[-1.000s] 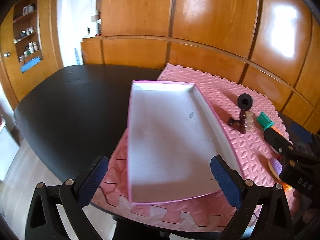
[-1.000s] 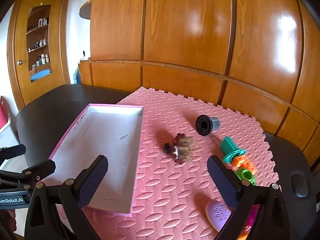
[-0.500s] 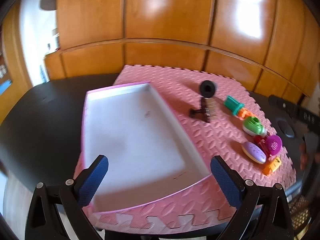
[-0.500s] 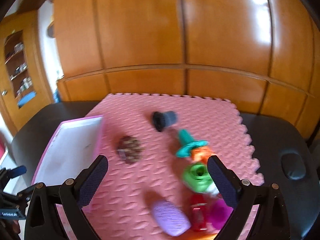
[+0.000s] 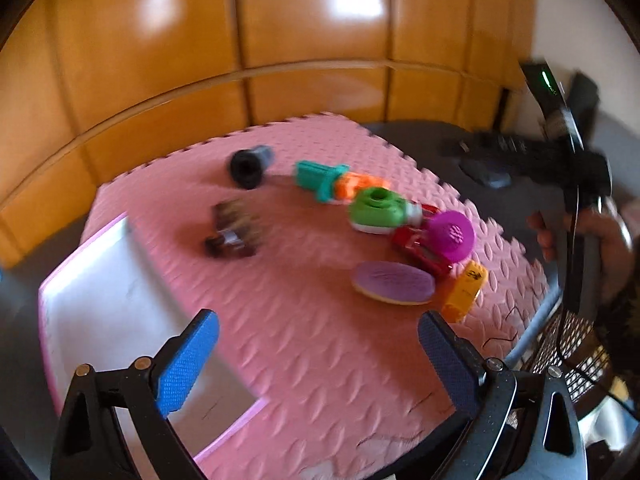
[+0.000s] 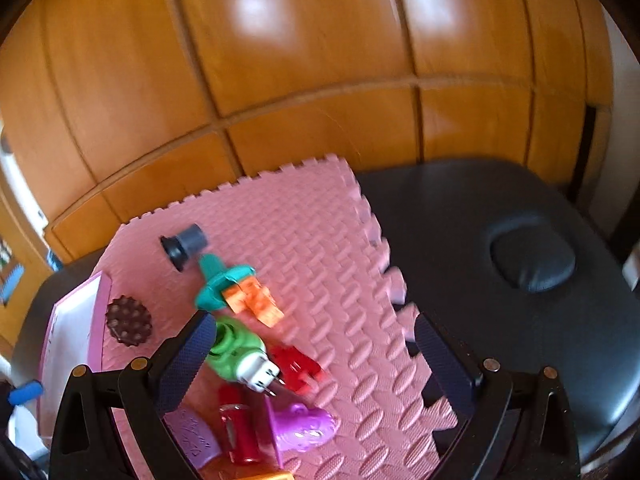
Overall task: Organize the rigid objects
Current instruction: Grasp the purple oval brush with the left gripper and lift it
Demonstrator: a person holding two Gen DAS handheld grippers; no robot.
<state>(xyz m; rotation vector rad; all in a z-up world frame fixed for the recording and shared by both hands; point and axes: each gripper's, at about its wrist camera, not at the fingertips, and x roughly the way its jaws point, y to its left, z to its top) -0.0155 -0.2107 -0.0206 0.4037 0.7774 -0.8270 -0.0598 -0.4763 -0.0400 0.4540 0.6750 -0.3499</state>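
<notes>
Several small toys lie on a pink foam mat (image 5: 304,320) (image 6: 320,240): a black funnel-shaped piece (image 5: 249,166) (image 6: 185,242), a brown bristly piece (image 5: 234,228) (image 6: 129,322), a teal-and-orange piece (image 5: 340,185) (image 6: 236,288), a green plug (image 5: 380,210) (image 6: 236,352), a magenta piece (image 5: 450,236) (image 6: 302,428), a red piece (image 5: 420,250) (image 6: 296,366), a lilac oval (image 5: 394,282) (image 6: 196,436) and an orange block (image 5: 466,290). A white tray with a pink rim (image 5: 84,248) (image 6: 98,320) sits at the mat's left. My left gripper (image 5: 314,360) is open above the mat's near part. My right gripper (image 6: 310,354) is open over the toy cluster, touching nothing.
The mat lies on a black table (image 6: 500,280) with a round dip (image 6: 532,256) to the right. Wooden wall panels (image 5: 280,40) stand close behind. In the left wrist view a person's hand (image 5: 588,236) holds the other gripper's body at the far right.
Both views have swung to the right, away from the tray and onto the toys. The right gripper has come closer over the cluster. Both stay open.
</notes>
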